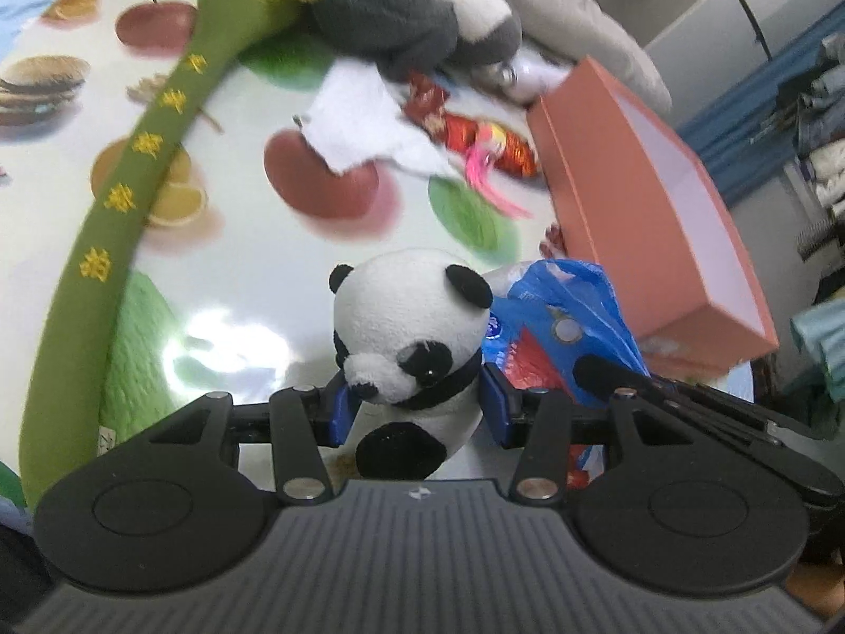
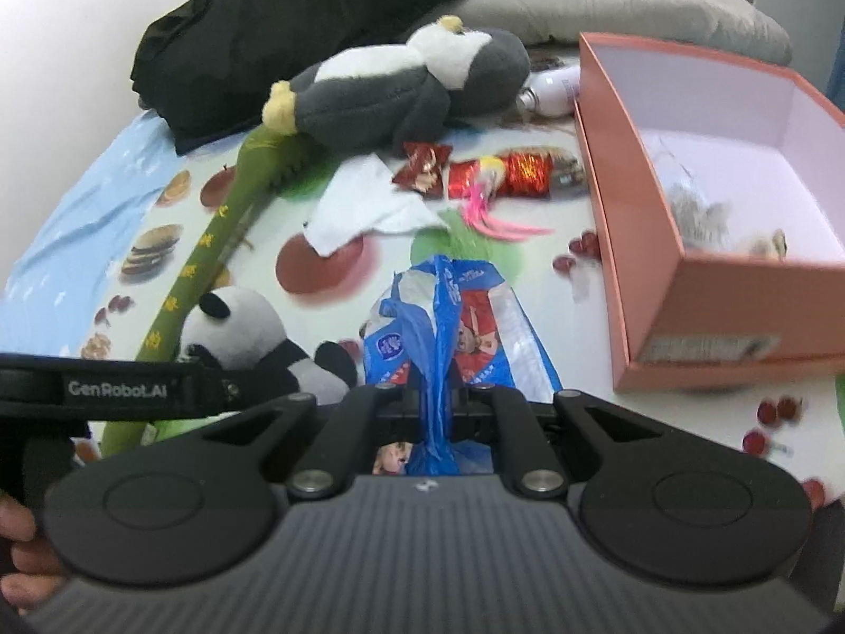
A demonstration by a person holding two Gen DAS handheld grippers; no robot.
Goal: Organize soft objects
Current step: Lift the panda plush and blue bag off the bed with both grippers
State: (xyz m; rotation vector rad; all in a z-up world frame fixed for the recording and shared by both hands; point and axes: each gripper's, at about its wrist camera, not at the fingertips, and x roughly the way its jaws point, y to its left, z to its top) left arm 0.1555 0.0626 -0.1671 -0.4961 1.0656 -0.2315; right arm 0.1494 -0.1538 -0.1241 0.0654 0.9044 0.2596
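small black-and-white plush panda (image 1: 409, 338) sits between the blue pads of the left gripper (image 1: 420, 404), which is clamped on its neck and body, low over the fruit-printed tablecloth (image 1: 237, 264). right gripper (image 2: 434, 401) is pinched tight on a crumpled blue plastic bag (image 2: 449, 317). outward, a long green plush stalk (image 1: 127, 195) curves at 10 o'clock, a grey-and-white plush toy (image 1: 412, 16) lies at 12, and an open pink cardboard box (image 2: 660, 243) stands at 2.

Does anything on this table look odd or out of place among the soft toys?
Yes: a crumpled white tissue and a red foil wrapper lie loose mid-table, like litter among plush. The right claw pinches a blue plastic bag, hardly a toy.
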